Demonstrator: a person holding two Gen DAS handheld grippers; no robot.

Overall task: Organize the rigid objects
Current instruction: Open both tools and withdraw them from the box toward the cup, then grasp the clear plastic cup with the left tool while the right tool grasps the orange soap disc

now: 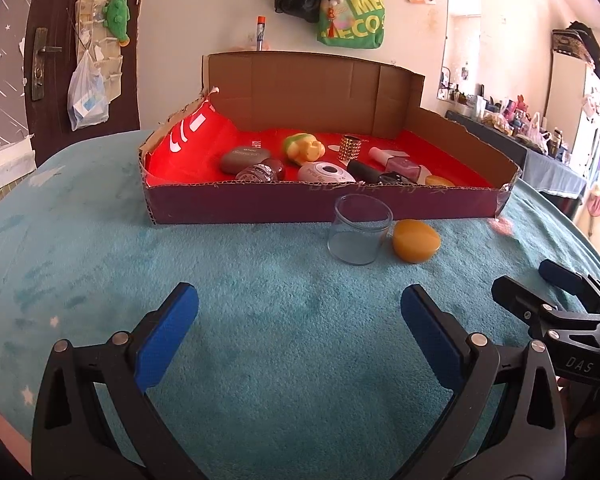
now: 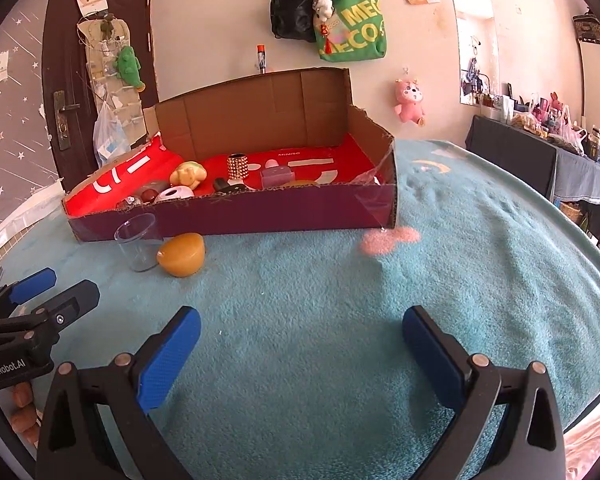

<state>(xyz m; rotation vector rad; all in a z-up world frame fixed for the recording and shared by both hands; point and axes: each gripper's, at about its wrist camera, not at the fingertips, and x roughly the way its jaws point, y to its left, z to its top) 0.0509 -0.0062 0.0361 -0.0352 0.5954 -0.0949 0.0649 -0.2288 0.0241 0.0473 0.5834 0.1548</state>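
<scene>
A clear plastic cup stands upright on the teal blanket just in front of the cardboard box. Beside it on the right lies an amber egg-shaped object, touching or nearly touching the cup. Inside the red-lined box lie several small items: a grey case, a yellow-green toy, a white round device, a studded gold cylinder. My left gripper is open over bare blanket, well short of the cup. My right gripper is open too, holding nothing.
The teal blanket covers a round table with a pink patch near the box's right corner. Bags hang on the far wall; a door is at left and a cluttered dark table at right.
</scene>
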